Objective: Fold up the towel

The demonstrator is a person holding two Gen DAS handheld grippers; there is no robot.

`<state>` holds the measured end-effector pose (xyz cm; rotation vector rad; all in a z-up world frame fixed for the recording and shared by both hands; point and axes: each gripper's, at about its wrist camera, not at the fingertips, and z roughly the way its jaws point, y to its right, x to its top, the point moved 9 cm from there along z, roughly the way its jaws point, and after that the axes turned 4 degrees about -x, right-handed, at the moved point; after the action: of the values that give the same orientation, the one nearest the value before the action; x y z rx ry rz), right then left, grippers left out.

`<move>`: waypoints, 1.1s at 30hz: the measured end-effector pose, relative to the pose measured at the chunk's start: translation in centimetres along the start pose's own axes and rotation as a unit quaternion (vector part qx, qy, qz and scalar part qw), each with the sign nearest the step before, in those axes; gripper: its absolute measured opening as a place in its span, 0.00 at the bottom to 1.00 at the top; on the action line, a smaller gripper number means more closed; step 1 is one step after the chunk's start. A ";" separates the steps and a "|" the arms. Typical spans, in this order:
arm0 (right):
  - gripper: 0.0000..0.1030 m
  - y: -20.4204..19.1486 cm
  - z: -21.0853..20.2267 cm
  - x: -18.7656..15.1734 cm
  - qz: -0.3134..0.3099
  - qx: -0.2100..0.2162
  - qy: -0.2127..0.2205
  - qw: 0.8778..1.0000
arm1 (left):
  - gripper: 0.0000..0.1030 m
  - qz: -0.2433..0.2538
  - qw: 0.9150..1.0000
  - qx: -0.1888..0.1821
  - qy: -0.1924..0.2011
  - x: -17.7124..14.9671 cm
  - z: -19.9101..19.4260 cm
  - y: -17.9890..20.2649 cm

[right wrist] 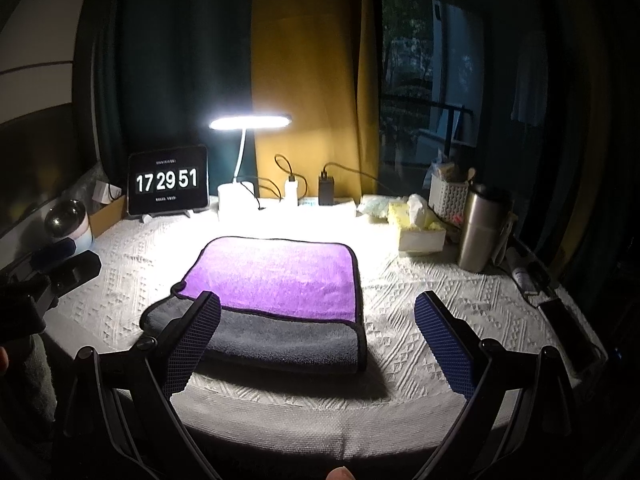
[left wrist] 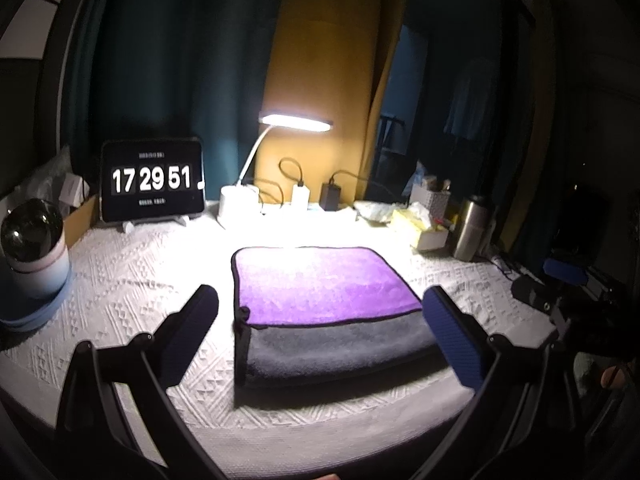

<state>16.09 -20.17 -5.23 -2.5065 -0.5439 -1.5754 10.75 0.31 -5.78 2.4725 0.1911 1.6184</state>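
Towel: we see it folded, purple over grey, underside hidden
Left gripper: wide open, empty
Right gripper: wide open, empty, towel at 11 o'clock

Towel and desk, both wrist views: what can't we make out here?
- Towel: underside and inner layers, hidden by its own fold, both views.
- Towel's far edge: washed out by lamp glare, left view.
- Clock: small text above and below the digits, too small.
- Towel's near-left part: covered by a right-gripper finger, right view.
- Basket contents: dark, too small.
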 end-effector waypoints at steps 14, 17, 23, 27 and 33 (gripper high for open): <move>0.92 2.5 6.4 -2.2 0.035 0.004 -0.065 0.997 | 0.99 -0.022 0.995 0.007 -0.100 -3.1 7.7 -2.8; 0.86 3.0 7.8 -2.7 0.041 0.006 -0.081 0.996 | 0.99 -0.034 0.992 0.008 -0.122 -4.0 9.4 -3.6; 0.78 3.8 10.9 -3.9 0.045 0.019 -0.115 0.992 | 0.94 -0.048 0.986 0.009 -0.157 -5.5 12.1 -4.8; 0.73 3.9 12.9 -4.7 0.047 0.033 -0.134 0.989 | 0.89 -0.052 0.983 0.013 -0.178 -6.3 13.5 -5.3; 0.61 3.5 15.1 -6.0 0.046 0.050 -0.163 0.984 | 0.79 -0.061 0.978 0.024 -0.198 -7.3 14.6 -6.5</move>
<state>27.76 -20.35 -17.04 -2.6820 -0.5216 -1.0831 21.14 4.02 -19.45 2.6950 0.3201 1.0580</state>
